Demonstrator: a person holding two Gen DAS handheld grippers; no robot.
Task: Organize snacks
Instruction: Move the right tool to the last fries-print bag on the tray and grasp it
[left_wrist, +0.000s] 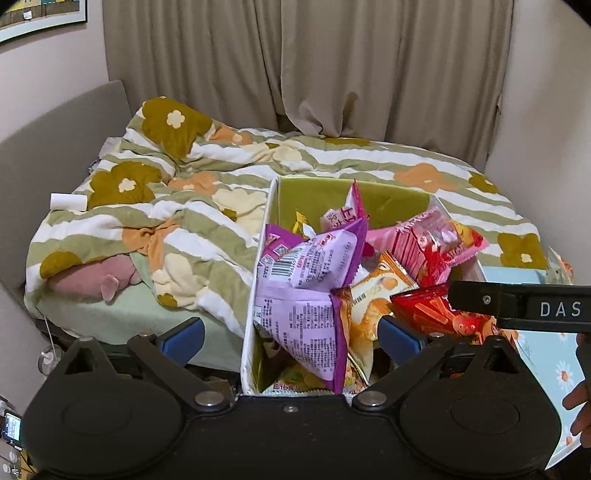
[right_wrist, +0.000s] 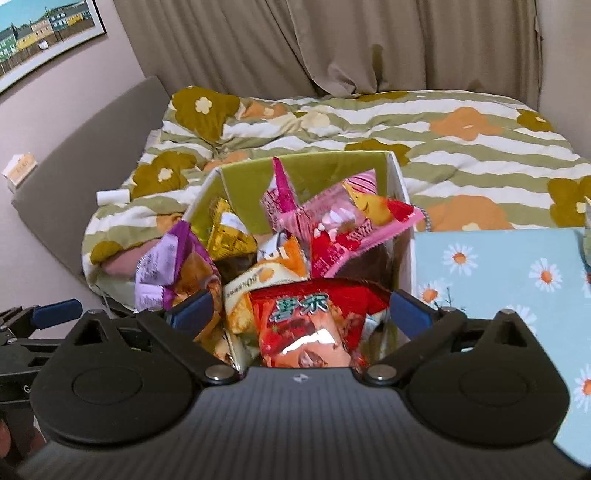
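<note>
Both the left gripper (left_wrist: 291, 338) and right gripper (right_wrist: 299, 312) hover spread wide and empty above the box (right_wrist: 400, 184), where the snacks (right_wrist: 310, 325) lie heaped. Best pinch one topmost packet's edge, lifting slowly.

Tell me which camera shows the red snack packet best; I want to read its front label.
The right wrist view: the red snack packet lies face-up between that gripper's open fingers, green characters legible, at the near end of the box. The left wrist view shows only part of it, cut off by the right gripper's finger.
</note>
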